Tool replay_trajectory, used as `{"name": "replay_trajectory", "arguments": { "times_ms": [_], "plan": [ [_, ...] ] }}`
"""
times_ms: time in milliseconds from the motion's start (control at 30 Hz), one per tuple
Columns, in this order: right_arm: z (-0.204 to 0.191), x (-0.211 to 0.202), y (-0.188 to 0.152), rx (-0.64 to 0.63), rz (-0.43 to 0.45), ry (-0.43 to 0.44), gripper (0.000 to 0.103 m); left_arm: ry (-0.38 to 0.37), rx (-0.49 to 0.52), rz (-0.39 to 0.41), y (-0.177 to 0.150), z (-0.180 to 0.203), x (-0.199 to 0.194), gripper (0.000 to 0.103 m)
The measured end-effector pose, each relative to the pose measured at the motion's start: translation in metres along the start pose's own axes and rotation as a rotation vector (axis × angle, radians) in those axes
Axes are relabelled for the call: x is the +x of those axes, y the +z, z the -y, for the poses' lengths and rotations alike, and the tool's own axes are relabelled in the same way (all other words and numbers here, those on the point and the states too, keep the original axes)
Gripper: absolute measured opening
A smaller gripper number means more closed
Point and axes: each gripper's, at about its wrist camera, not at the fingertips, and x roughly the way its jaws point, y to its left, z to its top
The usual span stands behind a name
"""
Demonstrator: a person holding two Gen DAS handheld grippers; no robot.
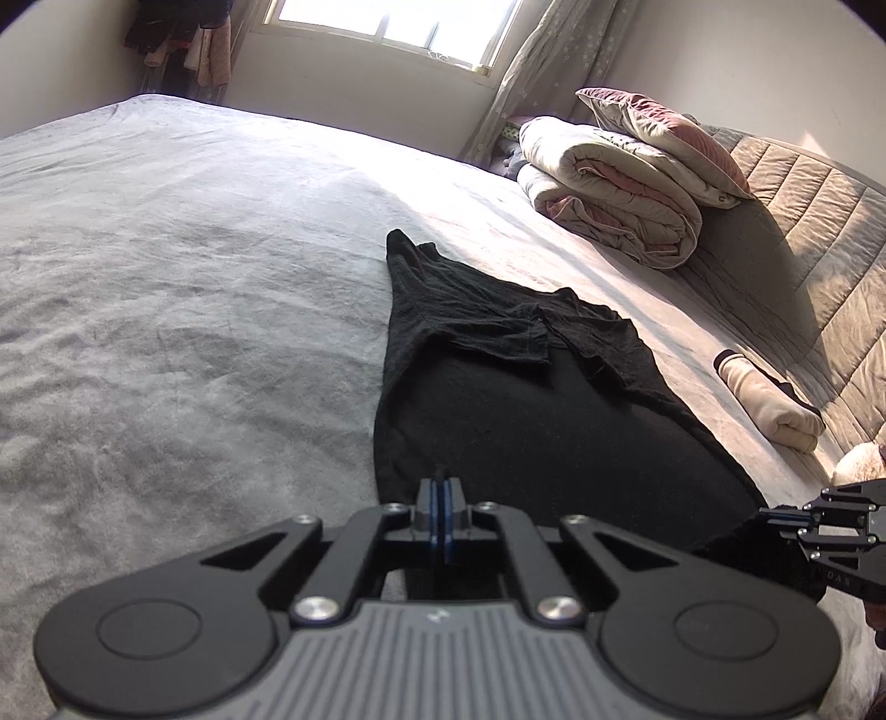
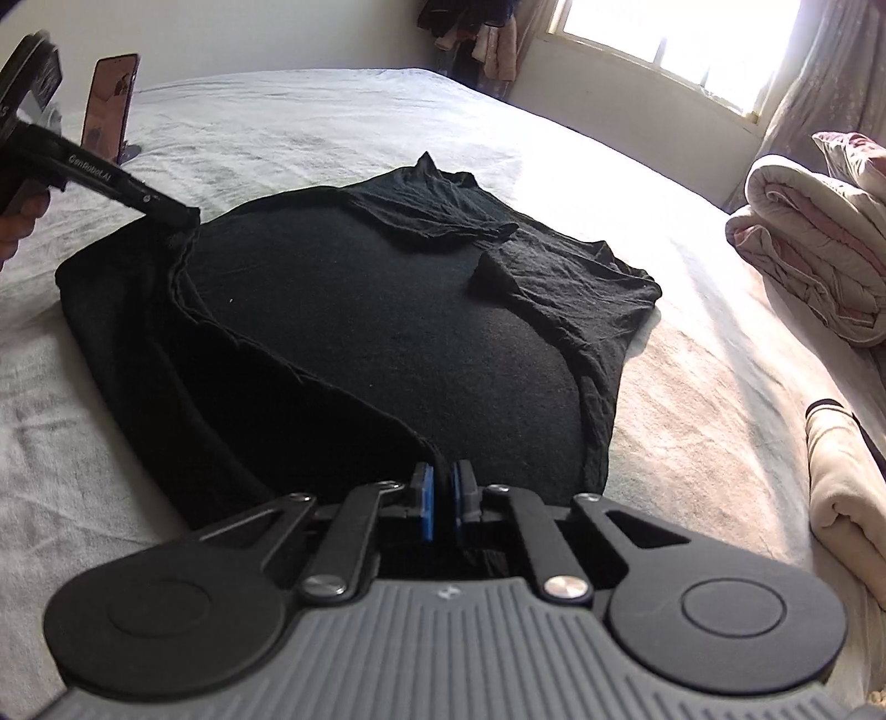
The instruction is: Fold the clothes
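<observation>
A black shirt [image 1: 498, 415] [image 2: 360, 310] lies flat on the grey bed sheet [image 1: 166, 277] [image 2: 277, 122], both sleeves folded in over its body and the collar end pointing away. My left gripper [image 1: 441, 487] is shut on the near hem at the shirt's left corner. My right gripper [image 2: 443, 493] is shut on the same hem at the right corner, with black fabric pinched between its blue pads. Each wrist view also shows the other tool: the right gripper [image 1: 775, 518] at the right edge, the left gripper [image 2: 188, 216] at the upper left, where the hem is lifted a little.
A folded quilt [image 1: 614, 188] [image 2: 803, 243] with a pillow on top sits by the padded headboard [image 1: 819, 232]. A rolled cream cloth [image 1: 769, 399] [image 2: 841, 498] lies right of the shirt. A phone on a stand [image 2: 111, 105] is at far left. Clothes [image 1: 177, 44] hang beside the window.
</observation>
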Motion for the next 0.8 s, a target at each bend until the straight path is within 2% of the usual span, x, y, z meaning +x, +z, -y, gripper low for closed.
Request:
{"name": "replay_trajectory", "arguments": {
  "times_ms": [167,200,333,367,400,467,567,700,800],
  "plan": [
    [0.012,0.008,0.004,0.102,0.011,-0.068,0.007,0.036,-0.061,0.002,0.0,-0.01,0.002,0.002],
    [0.013,0.008,0.004,0.112,0.015,-0.095,0.012,0.037,-0.071,-0.001,0.001,-0.012,0.003,0.002],
    [0.03,0.002,0.003,0.2,0.036,-0.168,0.02,0.021,-0.116,-0.013,0.002,-0.017,0.002,0.003],
    [0.036,-0.001,0.003,0.232,0.043,-0.177,0.026,0.016,-0.125,-0.013,0.002,-0.018,0.002,0.004],
    [0.043,-0.005,0.001,0.264,0.051,-0.178,0.037,0.008,-0.132,-0.017,0.002,-0.019,0.002,0.006],
    [0.057,-0.012,-0.003,0.335,0.063,-0.168,0.044,-0.014,-0.146,-0.028,0.003,-0.019,0.002,0.011],
    [0.07,-0.018,-0.009,0.409,0.059,-0.113,0.044,-0.019,-0.141,-0.036,0.003,-0.018,0.004,0.017],
    [0.072,-0.021,-0.011,0.422,0.059,-0.024,0.048,-0.007,-0.13,-0.047,0.003,-0.015,0.008,0.017],
    [0.069,-0.025,-0.011,0.406,0.063,-0.003,0.049,0.005,-0.118,-0.048,0.004,-0.013,0.01,0.017]
  ]
}}
